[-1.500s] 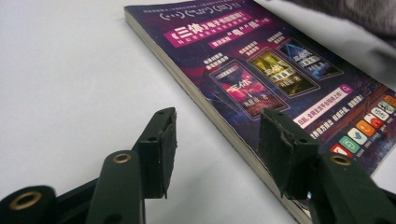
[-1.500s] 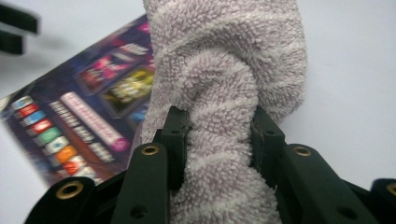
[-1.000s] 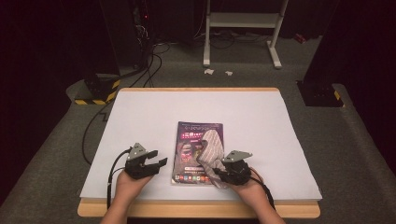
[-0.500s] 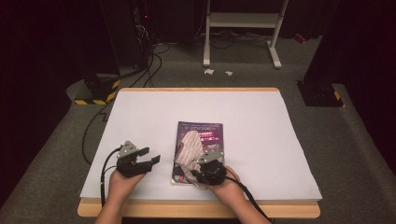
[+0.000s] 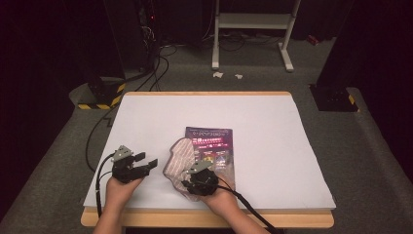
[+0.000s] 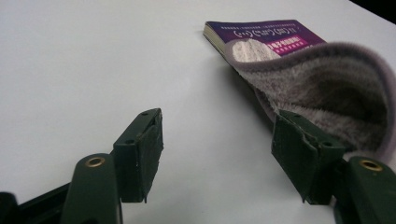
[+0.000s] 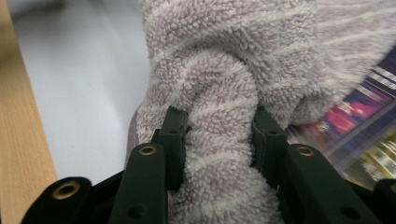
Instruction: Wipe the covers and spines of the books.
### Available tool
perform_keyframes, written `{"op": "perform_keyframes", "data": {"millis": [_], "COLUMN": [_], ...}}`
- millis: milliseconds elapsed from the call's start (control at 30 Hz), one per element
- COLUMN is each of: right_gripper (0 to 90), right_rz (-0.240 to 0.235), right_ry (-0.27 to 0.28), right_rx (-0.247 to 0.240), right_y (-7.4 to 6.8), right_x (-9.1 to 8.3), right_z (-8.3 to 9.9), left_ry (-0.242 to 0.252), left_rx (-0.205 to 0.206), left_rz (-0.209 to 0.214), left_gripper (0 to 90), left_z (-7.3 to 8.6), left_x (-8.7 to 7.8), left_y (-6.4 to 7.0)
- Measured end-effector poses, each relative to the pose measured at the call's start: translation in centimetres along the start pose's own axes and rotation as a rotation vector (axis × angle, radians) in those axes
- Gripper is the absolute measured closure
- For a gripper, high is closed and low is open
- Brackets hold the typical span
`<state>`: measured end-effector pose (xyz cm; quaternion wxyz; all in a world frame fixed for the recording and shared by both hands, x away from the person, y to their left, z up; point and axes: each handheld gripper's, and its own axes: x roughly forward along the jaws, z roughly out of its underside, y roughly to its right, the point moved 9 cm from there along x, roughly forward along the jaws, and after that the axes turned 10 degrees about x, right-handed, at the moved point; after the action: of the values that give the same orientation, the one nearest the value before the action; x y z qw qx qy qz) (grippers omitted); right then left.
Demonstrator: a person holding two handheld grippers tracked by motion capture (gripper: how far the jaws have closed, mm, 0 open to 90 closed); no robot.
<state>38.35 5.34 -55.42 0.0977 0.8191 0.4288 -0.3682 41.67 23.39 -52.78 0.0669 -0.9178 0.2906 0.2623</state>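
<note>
From above, our right tongs (image 5: pixel 187 181) pinch the cloth (image 5: pixel 178 157) lying on the book's (image 5: pixel 214 148) left near edge. Our left tongs (image 6: pixel 217 154) gape wide beside it. Up close, the right tongs (image 7: pixel 217 140) clamp a thick fold; we should lift slowly to keep the book from dragging.

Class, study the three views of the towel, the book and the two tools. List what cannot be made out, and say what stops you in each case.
1. Book cover text: too small in the high view, blurred in the right gripper view.
2. Book's near left corner: covered by the towel in the high view.
3. Right tool tips: buried in towel folds in the right gripper view.
4. Left tool body: cut off by the left gripper view's bottom edge.
</note>
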Motion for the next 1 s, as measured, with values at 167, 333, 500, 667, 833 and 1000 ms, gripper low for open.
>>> {"op": "perform_keyframes", "data": {"millis": [167,333,500,667,833,1000], "right_gripper": [63.9,63.8,63.8,63.9,63.9,63.9], "right_rz": [0.041,0.092,0.152,0.204,0.220,0.199], "right_ry": [0.009,0.019,0.032,0.045,0.053,0.038], "right_rx": [0.034,0.072,0.115,0.157,0.181,0.146], "right_y": [2.1,4.7,7.4,9.6,10.2,8.9], "right_x": [-1.5,-3.8,-6.5,-8.5,-9.1,-8.0], "right_z": [1.0,2.7,4.5,6.0,6.4,5.6], "left_ry": [0.007,-0.013,-0.003,-0.004,-0.005,-0.012], "left_rx": [0.027,0.045,0.047,0.051,0.047,0.037], "left_rz": [0.048,0.066,0.064,0.046,0.038,0.032], "left_gripper": [34.3,34.1,33.9,33.9,33.7,33.1], "left_z": [-0.1,0.1,0.0,0.0,0.0,0.1], "left_x": [0.5,1.1,1.1,1.0,1.0,0.9], "left_y": [1.1,1.8,1.8,1.5,1.3,0.9]}}
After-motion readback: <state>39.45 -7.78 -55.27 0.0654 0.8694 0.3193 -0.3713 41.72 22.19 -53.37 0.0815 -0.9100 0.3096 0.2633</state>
